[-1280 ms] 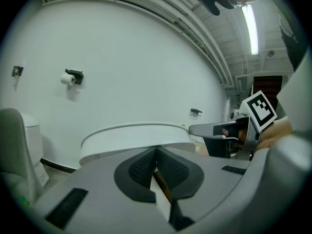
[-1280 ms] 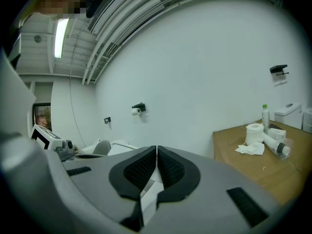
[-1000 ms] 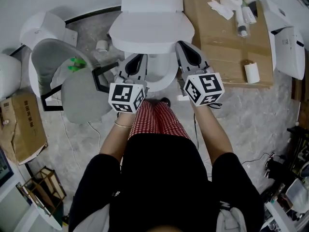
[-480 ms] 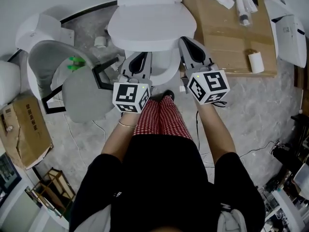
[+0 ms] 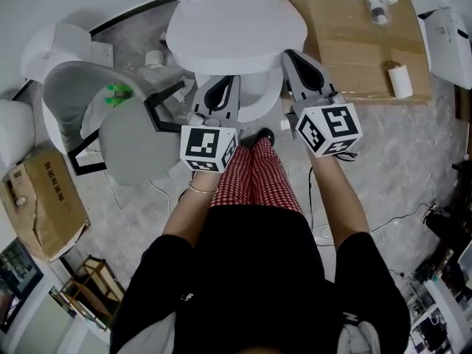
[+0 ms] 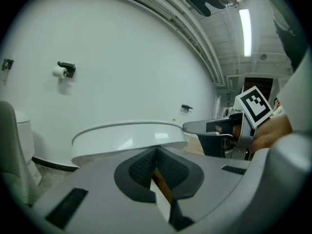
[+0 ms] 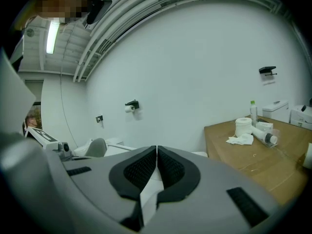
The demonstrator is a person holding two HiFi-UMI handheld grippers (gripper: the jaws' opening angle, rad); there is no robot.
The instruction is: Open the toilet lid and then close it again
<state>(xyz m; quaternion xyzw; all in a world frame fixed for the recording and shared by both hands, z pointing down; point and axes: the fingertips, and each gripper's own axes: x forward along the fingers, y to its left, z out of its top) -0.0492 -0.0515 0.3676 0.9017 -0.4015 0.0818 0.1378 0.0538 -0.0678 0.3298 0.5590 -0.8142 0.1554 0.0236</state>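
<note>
The white toilet stands at the top centre of the head view. Its lid (image 5: 236, 32) is part-raised and the bowl rim (image 5: 258, 102) shows beneath its front edge. My left gripper (image 5: 223, 83) is shut, with its tips at the lid's front left edge. My right gripper (image 5: 293, 56) is also shut, at the lid's front right edge. Whether either one touches the lid is hidden. In the left gripper view the lid (image 6: 129, 138) hangs just beyond the shut left gripper (image 6: 156, 152), with the right gripper's marker cube (image 6: 254, 106) to the side. The right gripper (image 7: 156, 152) holds nothing.
A second toilet with a grey lid (image 5: 133, 142) stands to the left, and a brown board (image 5: 354, 43) with a paper roll (image 5: 400, 81) lies to the right. A cardboard box (image 5: 48, 198) sits at the far left. The person's shoe (image 5: 258, 136) is at the toilet's base.
The lid's oval looks a little larger in the head view. Both grippers stay shut at its front edge, slightly further forward, and the camera has drifted.
</note>
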